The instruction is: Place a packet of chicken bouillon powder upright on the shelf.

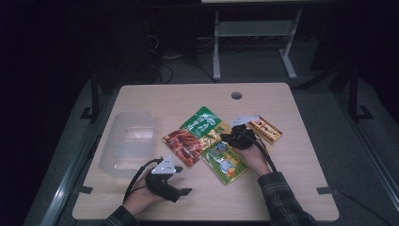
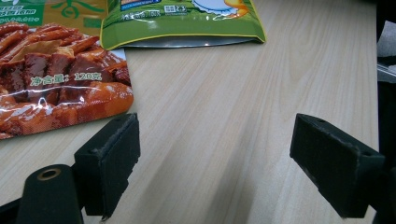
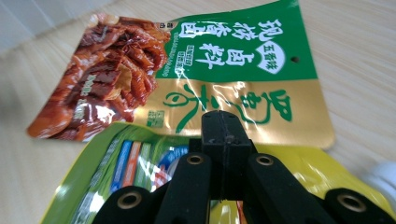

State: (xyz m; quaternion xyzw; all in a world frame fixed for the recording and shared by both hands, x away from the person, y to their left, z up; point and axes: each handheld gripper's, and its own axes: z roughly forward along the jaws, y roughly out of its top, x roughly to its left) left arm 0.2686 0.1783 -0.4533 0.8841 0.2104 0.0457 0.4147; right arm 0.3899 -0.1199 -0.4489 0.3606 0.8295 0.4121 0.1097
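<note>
Several snack packets lie at the table's middle. A red-brown packet (image 1: 183,146) (image 2: 56,88) (image 3: 102,74) partly covers a green and gold packet (image 1: 203,121) (image 3: 243,70). A yellow-green packet (image 1: 226,162) (image 2: 182,23) (image 3: 116,172) lies nearest the person. My right gripper (image 1: 226,136) (image 3: 224,126) is shut, its jaws pressed together just above the yellow-green packet's far edge and pointing at the green and gold one. I see nothing between its pads. My left gripper (image 1: 182,180) (image 2: 215,163) rests open on bare wood near the red-brown packet's corner, holding nothing.
A clear plastic container (image 1: 128,141) stands at the table's left. A small red and yellow packet (image 1: 266,129) lies just right of the right gripper. A cable hole (image 1: 236,95) sits near the far edge. Bare wood spreads along the front and right side.
</note>
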